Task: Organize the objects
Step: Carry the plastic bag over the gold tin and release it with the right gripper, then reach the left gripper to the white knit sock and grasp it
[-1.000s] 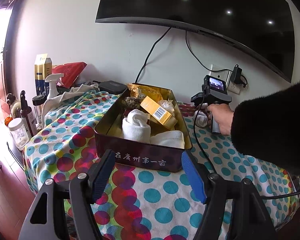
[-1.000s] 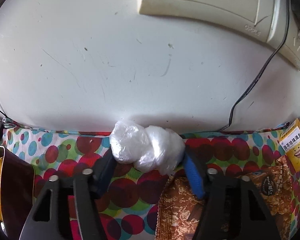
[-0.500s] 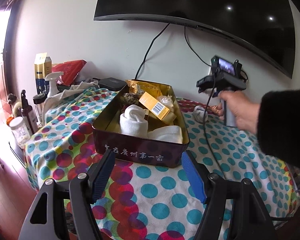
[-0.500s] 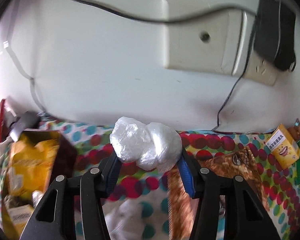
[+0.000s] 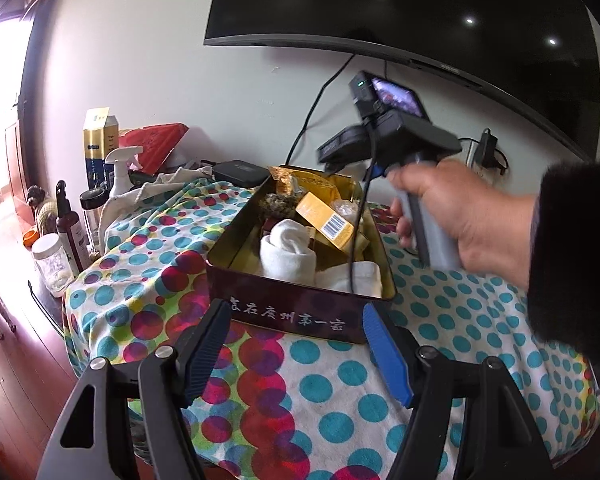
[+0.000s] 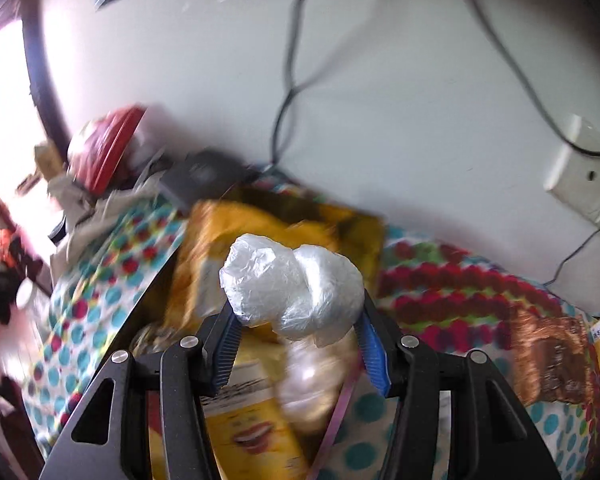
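The table is wearing a spotty cloth (image 5: 332, 384) with blue and red dots. A dark red tin box (image 5: 300, 312) is sitting in the middle of it, and it is already quite full: a rolled white towel (image 5: 286, 254), a yellow box with a barcode (image 5: 327, 224), and some gold packets at the back. A black cable (image 5: 358, 216) is hanging down across the tin from the tool in the person's right hand (image 5: 456, 216), so it is getting in the way a bit. Off to the left side, a white spray bottle (image 5: 120, 170), a dark pump bottle (image 5: 70, 232) and a little jar (image 5: 54, 264) are standing at the table's edge. A big dark TV (image 5: 420, 8) is hanging on the wall above.

The left gripper (image 5: 296, 356) is waiting just in front of the tin, its claws wide apart with nothing in them.

The right gripper (image 6: 296, 340) is squeezing a crinkly white plastic bundle (image 6: 292, 284) between its blue pads, and the bundle is up in the air over the yellow packets in the tin (the picture is blurry there). A brown snack bag (image 6: 548, 356) is lying on the cloth to the right.

A moment ago that bundle was resting on the cloth by the wall, right of the tin. Now the hand has carried it up and over toward the tin. The left gripper has not really moved.
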A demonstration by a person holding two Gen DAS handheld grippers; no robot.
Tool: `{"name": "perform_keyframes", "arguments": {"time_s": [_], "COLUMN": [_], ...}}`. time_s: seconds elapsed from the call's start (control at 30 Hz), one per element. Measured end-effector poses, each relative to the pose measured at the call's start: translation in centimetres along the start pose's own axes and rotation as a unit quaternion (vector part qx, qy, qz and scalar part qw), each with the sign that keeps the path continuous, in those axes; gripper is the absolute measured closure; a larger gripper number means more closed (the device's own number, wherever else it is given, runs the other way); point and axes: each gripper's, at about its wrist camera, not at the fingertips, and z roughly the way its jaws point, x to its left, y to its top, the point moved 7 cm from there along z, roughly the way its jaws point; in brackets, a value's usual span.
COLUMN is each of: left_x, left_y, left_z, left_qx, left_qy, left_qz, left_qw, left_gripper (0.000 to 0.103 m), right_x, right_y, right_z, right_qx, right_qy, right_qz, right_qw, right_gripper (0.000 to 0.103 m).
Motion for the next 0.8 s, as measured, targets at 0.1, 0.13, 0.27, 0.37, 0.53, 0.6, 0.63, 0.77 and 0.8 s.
{"name": "perform_keyframes", "arguments": {"time_s": [0.1, 0.13, 0.27, 0.37, 0.53, 0.6, 0.63, 0.77, 0.8], "left_x": [0.4, 0.5, 0.4, 0.3, 0.4, 0.5, 0.7, 0.8, 0.7], "left_y": [0.0, 0.0, 0.3, 0.1, 0.3, 0.5, 0.6, 0.8, 0.8], "left_z": [0.1, 0.0, 0.0, 0.2, 0.0, -0.1, -0.1, -0.4, -0.5], "left_qx": [0.006, 0.005, -0.002, 0.001, -0.007, -0.013, -0.015, -0.023, -0.025], "left_qy": [-0.002, -0.002, 0.003, 0.005, 0.01, 0.013, 0.013, 0.016, 0.018], "left_qz": [-0.011, -0.013, -0.011, -0.009, -0.007, -0.008, -0.009, -0.008, -0.004], "left_qw": [0.9999, 0.9999, 0.9999, 1.0, 0.9999, 0.9998, 0.9998, 0.9996, 0.9995], "left_gripper": [0.032, 0.032, 0.032, 0.032, 0.032, 0.032, 0.032, 0.032, 0.032], "right_x": [1.3, 1.7, 1.8, 1.2, 0.9, 0.2, -0.3, -5.5, -7.0], "right_y": [-0.7, -0.7, -0.4, -0.8, -1.1, -0.8, -0.6, -0.7, -1.2], "right_z": [1.1, 1.3, 2.2, 2.1, 1.5, 0.3, -0.3, -4.6, -5.3], "right_qx": [0.009, 0.014, 0.019, 0.03, 0.038, 0.023, 0.015, -0.036, -0.044], "right_qy": [0.005, 0.003, 0.015, 0.017, 0.046, 0.041, 0.038, -0.025, -0.049], "right_qz": [0.002, -0.002, -0.008, -0.01, -0.001, -0.002, 0.0, 0.002, 0.005], "right_qw": [1.0, 1.0, 1.0, 0.999, 0.998, 0.999, 0.999, 0.999, 0.998], "right_gripper": [0.052, 0.052, 0.051, 0.049, 0.025, 0.017, 0.014, 0.007, 0.004]}}
